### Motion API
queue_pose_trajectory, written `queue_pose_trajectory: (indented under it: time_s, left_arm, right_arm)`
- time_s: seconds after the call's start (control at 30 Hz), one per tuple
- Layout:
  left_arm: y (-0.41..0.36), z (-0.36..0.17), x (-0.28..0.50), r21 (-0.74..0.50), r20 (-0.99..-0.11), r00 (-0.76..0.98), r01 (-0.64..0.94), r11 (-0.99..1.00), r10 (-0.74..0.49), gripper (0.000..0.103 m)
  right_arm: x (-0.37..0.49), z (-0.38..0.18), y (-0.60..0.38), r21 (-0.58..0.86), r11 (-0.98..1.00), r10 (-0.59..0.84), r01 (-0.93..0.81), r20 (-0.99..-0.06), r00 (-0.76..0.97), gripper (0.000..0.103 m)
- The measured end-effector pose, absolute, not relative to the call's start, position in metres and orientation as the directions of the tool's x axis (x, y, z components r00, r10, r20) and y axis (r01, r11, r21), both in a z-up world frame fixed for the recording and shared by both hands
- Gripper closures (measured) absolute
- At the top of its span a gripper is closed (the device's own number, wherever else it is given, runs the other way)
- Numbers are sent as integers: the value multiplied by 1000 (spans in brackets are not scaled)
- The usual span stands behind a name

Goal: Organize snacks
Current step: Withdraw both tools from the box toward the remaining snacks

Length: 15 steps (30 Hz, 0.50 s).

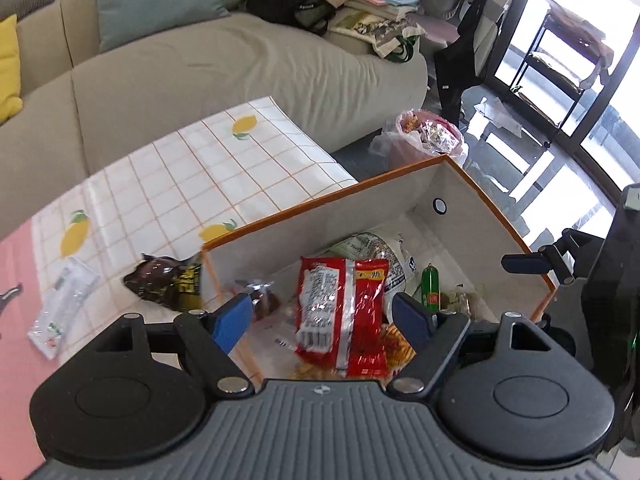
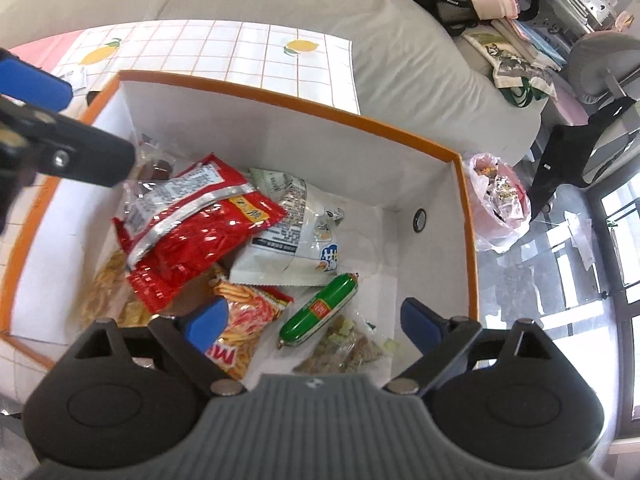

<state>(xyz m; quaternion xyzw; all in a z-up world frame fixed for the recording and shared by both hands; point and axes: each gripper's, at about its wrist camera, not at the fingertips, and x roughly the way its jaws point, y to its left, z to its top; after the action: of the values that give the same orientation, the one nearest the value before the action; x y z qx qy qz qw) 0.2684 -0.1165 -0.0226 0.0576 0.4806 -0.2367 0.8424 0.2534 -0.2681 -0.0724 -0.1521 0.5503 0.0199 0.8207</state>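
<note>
An orange-rimmed white storage box (image 1: 360, 188) (image 2: 320, 104) stands on the table and holds several snacks. A red snack bag (image 1: 344, 308) (image 2: 192, 228) lies on top, with a white bag (image 2: 288, 240), a green sausage (image 2: 320, 312) (image 1: 431, 289) and an orange chip bag (image 2: 244, 320) around it. My left gripper (image 1: 324, 316) is open above the red bag, not touching it. My right gripper (image 2: 316, 320) is open and empty over the box's near side. A dark snack packet (image 1: 164, 284) and a clear wrapper (image 1: 60, 304) lie on the table left of the box.
The table has a white grid cloth with lemons (image 1: 192, 168). A beige sofa (image 1: 240, 68) runs behind it with cushions, a black bag and books. A pink bin lined with plastic (image 1: 424, 136) stands on the floor beyond the box. A black chair (image 1: 460, 60) is near the window.
</note>
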Motion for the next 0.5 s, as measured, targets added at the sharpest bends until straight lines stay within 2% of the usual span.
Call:
queue_pose_trajectory:
  time_s: [0.37,0.5]
  left_arm:
    - [-46,6,228,-163,-786,511,372,914,-348,10]
    - [-20,10,213,-138,-770,552,346,928,-320,11]
  right_arm:
    - [216,-19,-228,-53,994,9,-100,-845,535,11]
    - [204,-11,-201,-17,995,43,-96,-808,587,11]
